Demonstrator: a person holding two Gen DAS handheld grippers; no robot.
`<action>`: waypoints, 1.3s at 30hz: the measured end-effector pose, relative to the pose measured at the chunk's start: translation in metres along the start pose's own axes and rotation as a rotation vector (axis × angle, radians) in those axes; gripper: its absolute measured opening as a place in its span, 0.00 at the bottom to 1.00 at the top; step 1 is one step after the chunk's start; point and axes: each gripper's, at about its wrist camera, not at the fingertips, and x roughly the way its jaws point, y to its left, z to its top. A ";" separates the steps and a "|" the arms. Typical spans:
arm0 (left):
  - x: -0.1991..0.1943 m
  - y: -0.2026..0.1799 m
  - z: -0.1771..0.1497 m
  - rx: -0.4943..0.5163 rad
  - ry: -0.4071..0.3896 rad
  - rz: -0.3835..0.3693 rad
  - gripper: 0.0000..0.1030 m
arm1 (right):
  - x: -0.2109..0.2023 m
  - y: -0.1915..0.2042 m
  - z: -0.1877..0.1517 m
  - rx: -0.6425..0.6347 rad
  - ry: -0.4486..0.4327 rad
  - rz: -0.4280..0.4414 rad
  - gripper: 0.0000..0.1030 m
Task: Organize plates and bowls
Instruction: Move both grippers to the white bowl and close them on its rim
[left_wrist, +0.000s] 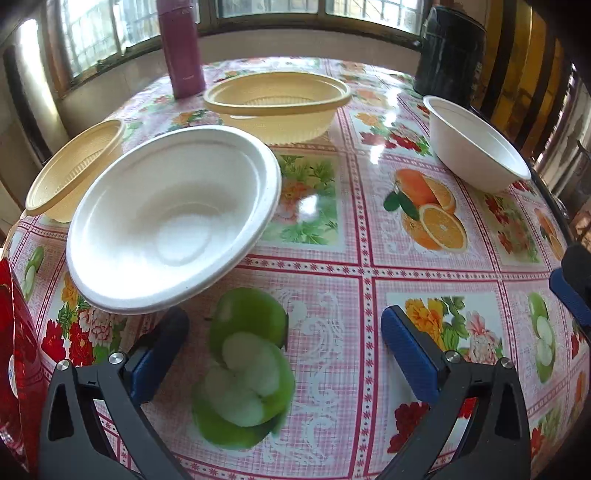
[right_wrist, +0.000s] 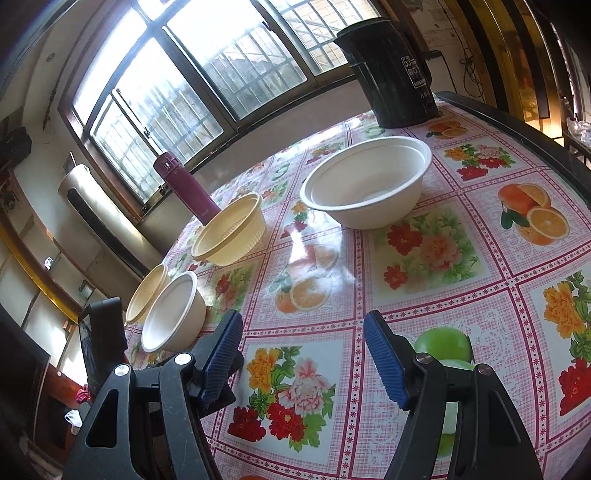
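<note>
both grippers, left (left_wrist: 284, 347) and right (right_wrist: 303, 354), hang spread and empty over the worktop (left_wrist: 369, 273). near white bowl (left_wrist: 173, 218) stands empty, touching a yellow bowl (left_wrist: 74, 170); second yellow bowl (left_wrist: 277, 103) and far white bowl (left_wrist: 476, 144) also empty.

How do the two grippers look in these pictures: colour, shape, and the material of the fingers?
Both look alike. The left gripper and the right gripper each have two black arms with triangular cut-outs and silver round bolts. The fingers carry dark blue pads with fine ribs. No cable, marking or sleeve is visible.
</note>
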 end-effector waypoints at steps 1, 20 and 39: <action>-0.002 -0.002 -0.001 0.022 0.029 -0.015 1.00 | -0.002 0.002 0.001 -0.005 -0.011 -0.001 0.69; -0.091 0.159 0.056 -0.128 -0.022 0.083 1.00 | 0.108 0.116 0.024 -0.015 0.190 0.179 0.73; -0.031 0.132 0.075 -0.300 0.097 -0.206 0.99 | 0.142 0.098 0.019 0.061 0.242 0.239 0.64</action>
